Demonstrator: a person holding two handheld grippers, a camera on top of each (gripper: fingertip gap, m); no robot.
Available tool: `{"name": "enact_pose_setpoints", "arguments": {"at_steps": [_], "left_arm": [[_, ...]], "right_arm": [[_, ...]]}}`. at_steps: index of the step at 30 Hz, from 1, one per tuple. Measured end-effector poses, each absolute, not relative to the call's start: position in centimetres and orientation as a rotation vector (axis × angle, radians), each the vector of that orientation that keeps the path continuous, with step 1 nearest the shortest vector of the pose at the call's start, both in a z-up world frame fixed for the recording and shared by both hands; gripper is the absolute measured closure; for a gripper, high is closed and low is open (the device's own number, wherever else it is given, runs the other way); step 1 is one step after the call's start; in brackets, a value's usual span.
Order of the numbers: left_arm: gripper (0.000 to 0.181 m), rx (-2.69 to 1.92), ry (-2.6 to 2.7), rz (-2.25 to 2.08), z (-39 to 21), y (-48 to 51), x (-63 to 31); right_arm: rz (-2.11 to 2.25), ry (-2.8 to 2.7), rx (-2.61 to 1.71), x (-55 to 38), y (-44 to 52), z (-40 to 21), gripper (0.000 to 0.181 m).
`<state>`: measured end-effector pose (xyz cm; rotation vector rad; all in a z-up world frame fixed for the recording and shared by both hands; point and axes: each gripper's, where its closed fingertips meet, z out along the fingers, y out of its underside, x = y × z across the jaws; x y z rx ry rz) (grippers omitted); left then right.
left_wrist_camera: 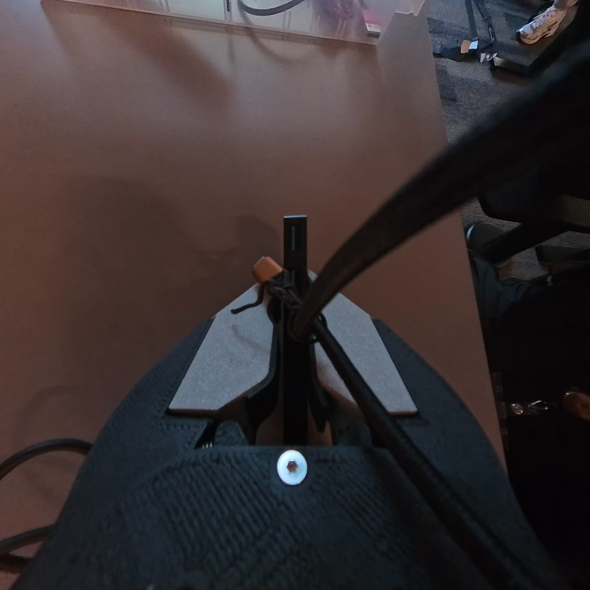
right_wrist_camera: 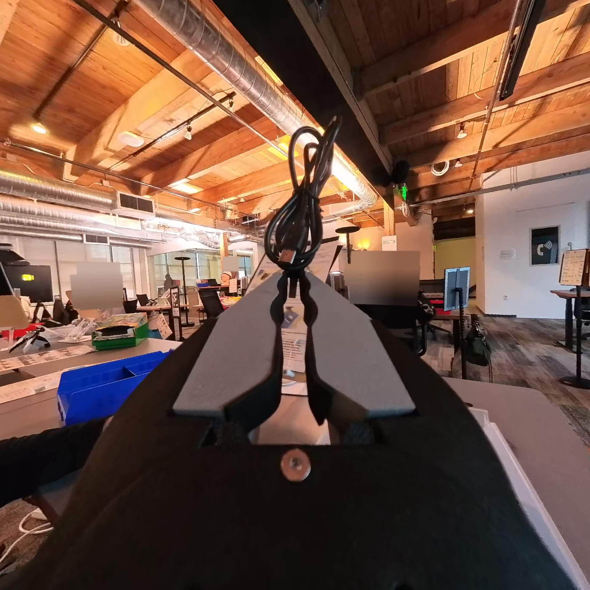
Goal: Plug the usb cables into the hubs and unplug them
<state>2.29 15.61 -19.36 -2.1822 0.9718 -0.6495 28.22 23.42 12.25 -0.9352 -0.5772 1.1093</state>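
Note:
In the left wrist view my left gripper [left_wrist_camera: 295, 281] is shut on a thin black usb hub [left_wrist_camera: 295, 236], held edge-on above the brown table [left_wrist_camera: 159, 159], with its ports facing up. An orange plug [left_wrist_camera: 265, 269] on a braided cord lies against the hub by the left fingertip. A thick black cable [left_wrist_camera: 415, 204] arcs from the fingertips to the upper right. In the right wrist view my right gripper [right_wrist_camera: 291, 281] is shut on a coiled black usb cable [right_wrist_camera: 297, 207] and points up at the ceiling. The cable's plug [right_wrist_camera: 288, 255] hangs just above the tips.
A clear plastic box [left_wrist_camera: 287, 16] stands at the table's far edge. The table's right edge drops to a carpet with an office chair [left_wrist_camera: 526, 207]. A black cable [left_wrist_camera: 32, 450] lies at the lower left. A blue bin [right_wrist_camera: 105, 386] and a green box [right_wrist_camera: 119, 329] sit on tables to the left. Some 40 cm of space lies between my two pairs of fingers.

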Motion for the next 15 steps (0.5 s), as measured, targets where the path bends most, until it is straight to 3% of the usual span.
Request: {"name": "enact_pose_setpoints", "arguments": {"at_steps": [15], "left_arm": [[0.17, -2.185, 0.977, -0.648, -19.4, 15.5, 2.3]], "right_arm": [[1.132, -0.534, -0.964, 29.0, 25.2, 11.3, 0.178]]}}
